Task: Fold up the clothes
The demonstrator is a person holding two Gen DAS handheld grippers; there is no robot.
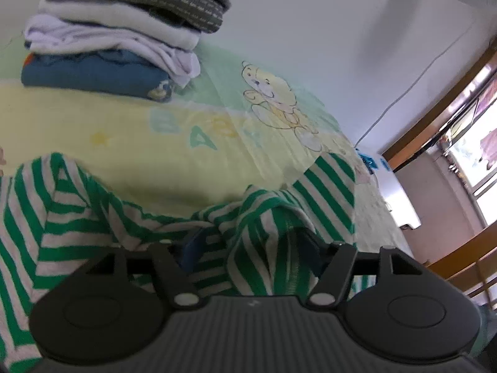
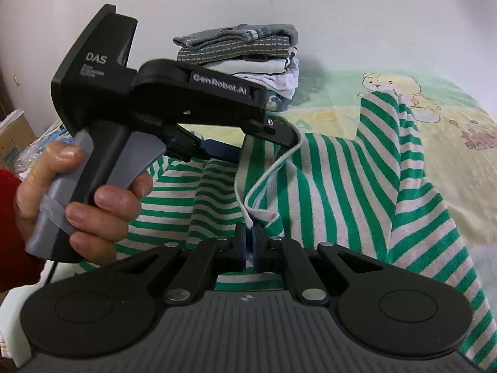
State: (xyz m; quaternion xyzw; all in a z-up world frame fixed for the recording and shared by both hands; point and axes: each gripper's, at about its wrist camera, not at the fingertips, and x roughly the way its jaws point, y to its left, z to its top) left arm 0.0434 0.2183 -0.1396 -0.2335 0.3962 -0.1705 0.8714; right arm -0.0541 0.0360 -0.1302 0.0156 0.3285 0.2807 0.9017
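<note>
Green-and-grey striped garment [image 2: 341, 192] with a white-edged neckline, spread on a bed sheet [image 1: 130, 143] of pale yellow and pale green printed with a yellow bear [image 1: 273, 99] and pastel letters. Stack of folded clothes [image 1: 118, 31], bottom to top: blue, white, then dark grey with rows of small pale marks, and a grey piece with blue and white stripes. Both tools, left tool [image 2: 248, 143] and right tool [image 2: 248, 242], are black with blue pads; the left tool's handle is grey, beside a red sleeve [image 2: 12, 230].
</note>
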